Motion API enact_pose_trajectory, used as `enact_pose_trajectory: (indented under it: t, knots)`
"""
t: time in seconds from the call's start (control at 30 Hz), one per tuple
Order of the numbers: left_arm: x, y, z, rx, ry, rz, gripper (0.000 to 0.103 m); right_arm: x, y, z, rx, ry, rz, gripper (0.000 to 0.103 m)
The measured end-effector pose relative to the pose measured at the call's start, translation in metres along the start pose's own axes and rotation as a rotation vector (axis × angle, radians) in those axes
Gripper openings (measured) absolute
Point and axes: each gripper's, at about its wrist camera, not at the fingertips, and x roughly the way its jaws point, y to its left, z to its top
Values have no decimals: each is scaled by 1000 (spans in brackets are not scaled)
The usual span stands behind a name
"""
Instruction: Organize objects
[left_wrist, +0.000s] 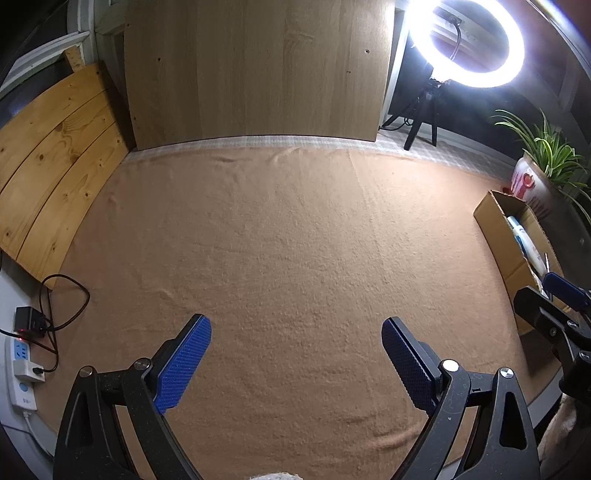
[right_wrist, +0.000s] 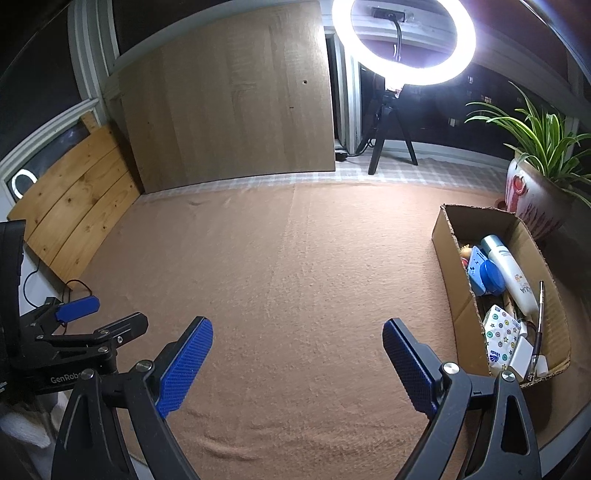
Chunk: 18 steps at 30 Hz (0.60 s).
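writing on left claw (left_wrist: 296, 363): the right wrist view catches "GenRobo" in white on its black body, the rest is cut off by the right claw's arm
writing in the box: the white plastic lotion bottle (right_wrist: 511, 273) has lettering ending in "UA", can't read more; the white tissue pack with coloured dots (right_wrist: 499, 341) has a blue logo that's too small for me to read
left claw: blue ribbed pads spread wide, nothing between them, just hanging over the cloth
right claw (right_wrist: 297, 363): same deal, pads wide apart and nothing pinched
open brown cardboard box (right_wrist: 448, 254): sits at the right edge of the surface, already holding the bottle, tissue pack, a blue plastic toy with a round lid (right_wrist: 485, 277), a slim silver pen (right_wrist: 537, 325) and a white charger block (right_wrist: 521, 356)
surface: covered by a tan fuzzy cloth (left_wrist: 295, 240), bare in the middle
other stuff: lit ring light on a black tripod (right_wrist: 402, 44) at the back, spider plant in a white and red ceramic pot (right_wrist: 532, 199) just behind the box, light wooden board (left_wrist: 255, 70) leaning at the back, pine plank panel (left_wrist: 55, 162) on the left, white power strip with black cables (left_wrist: 22, 365) off the left edge
in the way: nothing really blocks either claw from the box
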Motion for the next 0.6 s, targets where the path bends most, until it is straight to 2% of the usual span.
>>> enact_pose_trajectory:
  t: [0.6]
  knots:
    - [4,-1,2,0,3,4,96,7,-4,-1,11,15,-2,91]
